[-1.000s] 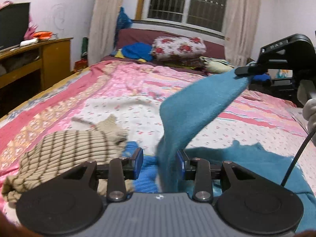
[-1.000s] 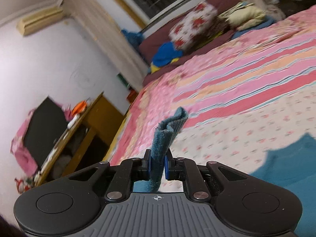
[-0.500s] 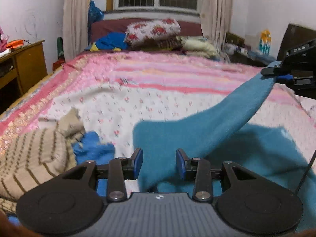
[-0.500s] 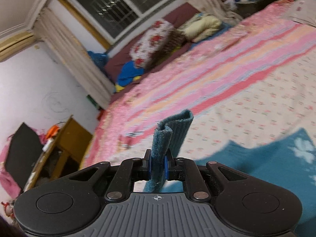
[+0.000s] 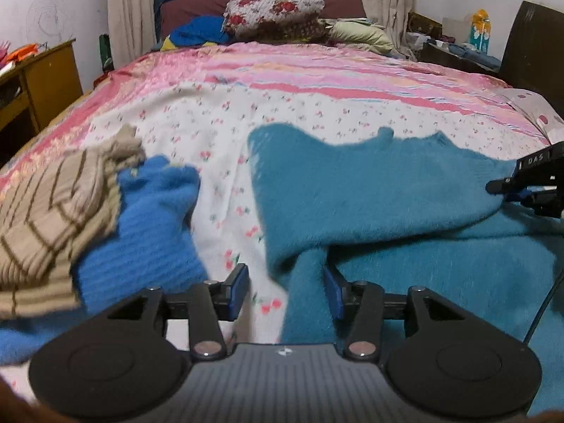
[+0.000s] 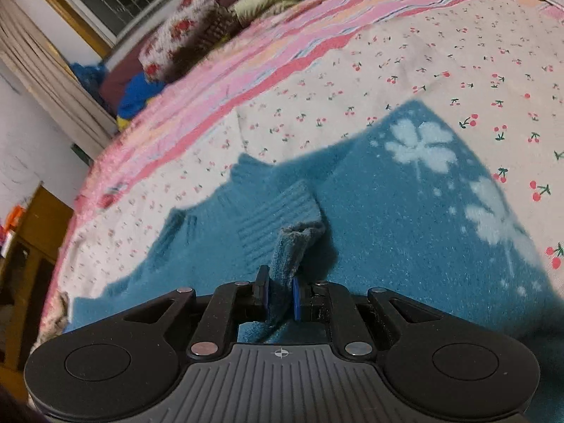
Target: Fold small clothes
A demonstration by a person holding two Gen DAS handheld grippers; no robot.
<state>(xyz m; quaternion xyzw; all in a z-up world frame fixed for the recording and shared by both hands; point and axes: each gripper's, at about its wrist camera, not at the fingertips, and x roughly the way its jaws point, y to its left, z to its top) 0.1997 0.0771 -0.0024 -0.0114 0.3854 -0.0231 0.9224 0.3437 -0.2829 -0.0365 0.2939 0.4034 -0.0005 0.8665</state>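
On the bed's point(image 5: 197, 112) near left edge a striped top point(image 5: 53, 211) and blue knit point(image 5: 151, 225) are lying. The left gripper point(image 5: 285, 294) is opening around the teal sweater point(image 5: 370, 190), spread mid-bed; the right gripper point(image 6: 280, 298) is pinching its cuff point(image 6: 282, 218). Releasing unevenly could be skewing the fold.

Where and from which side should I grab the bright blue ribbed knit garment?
Grip the bright blue ribbed knit garment at its rounded far corner, coming from the bare cherry-print sheet on its right. Its left edge lies against the beige striped sweater, so approaching there risks catching both.
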